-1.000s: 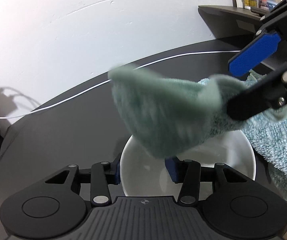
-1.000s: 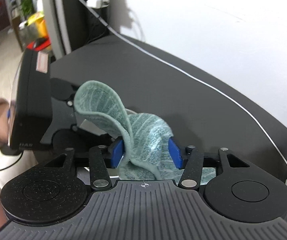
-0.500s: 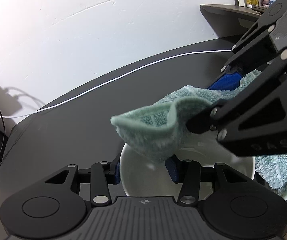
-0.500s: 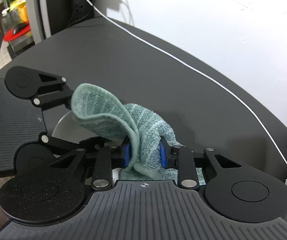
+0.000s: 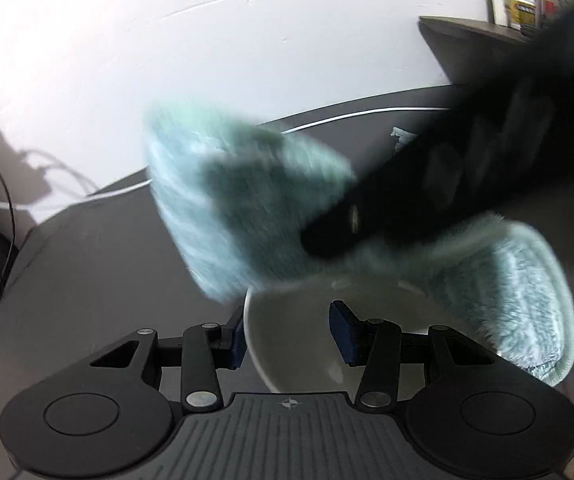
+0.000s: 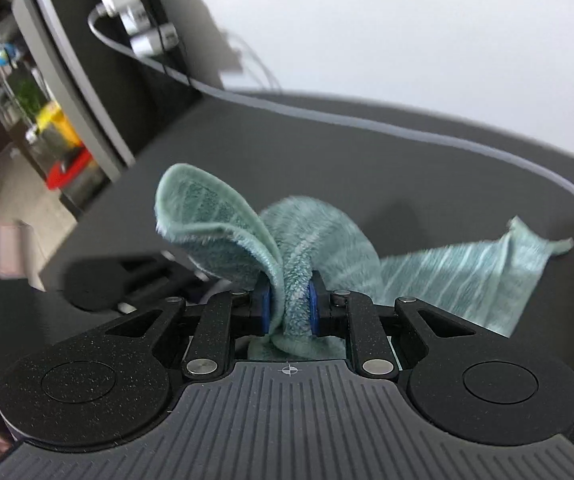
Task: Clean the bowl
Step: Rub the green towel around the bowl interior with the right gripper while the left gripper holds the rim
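While the left gripper [image 5: 289, 338] clamped the near rim of the white bowl [image 5: 287, 344] between its fingers, one blue pad inside the wall and one outside, the bowl sat directly ahead of those fingers on the dark table [image 5: 99, 280]. The right gripper [image 6: 290, 307] held a bunched fold of the green cloth [image 6: 299, 240] tight between its narrow blue pads. Beyond the left fingers, the cloth hung blurred over the bowl's far rim. Farther off, a white cable [image 6: 367, 124] ran along the table by the wall [image 5: 207, 60].
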Demonstrator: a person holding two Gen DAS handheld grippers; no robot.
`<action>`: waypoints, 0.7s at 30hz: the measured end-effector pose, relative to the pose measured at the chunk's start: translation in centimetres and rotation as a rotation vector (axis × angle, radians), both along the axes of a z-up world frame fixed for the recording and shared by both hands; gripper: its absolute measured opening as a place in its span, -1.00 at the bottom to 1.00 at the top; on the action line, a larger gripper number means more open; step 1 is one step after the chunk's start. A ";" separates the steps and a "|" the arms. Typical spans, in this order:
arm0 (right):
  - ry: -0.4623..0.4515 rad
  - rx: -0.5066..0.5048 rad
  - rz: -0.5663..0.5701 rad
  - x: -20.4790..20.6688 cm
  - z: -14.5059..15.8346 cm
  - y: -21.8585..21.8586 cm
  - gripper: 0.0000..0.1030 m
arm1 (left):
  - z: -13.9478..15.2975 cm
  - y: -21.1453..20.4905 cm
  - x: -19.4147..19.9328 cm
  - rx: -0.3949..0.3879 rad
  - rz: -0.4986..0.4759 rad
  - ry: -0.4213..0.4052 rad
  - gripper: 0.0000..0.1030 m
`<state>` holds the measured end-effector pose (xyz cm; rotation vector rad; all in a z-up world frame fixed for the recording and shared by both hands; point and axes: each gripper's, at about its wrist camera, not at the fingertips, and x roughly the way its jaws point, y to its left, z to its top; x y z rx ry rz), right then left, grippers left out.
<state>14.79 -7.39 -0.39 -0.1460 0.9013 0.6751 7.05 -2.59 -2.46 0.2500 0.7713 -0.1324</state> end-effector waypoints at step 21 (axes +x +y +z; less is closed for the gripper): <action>0.038 -0.024 0.014 -3.3 0.3 -4.8 -0.63 | 0.2 1.4 2.6 0.092 -0.153 -0.054 -0.13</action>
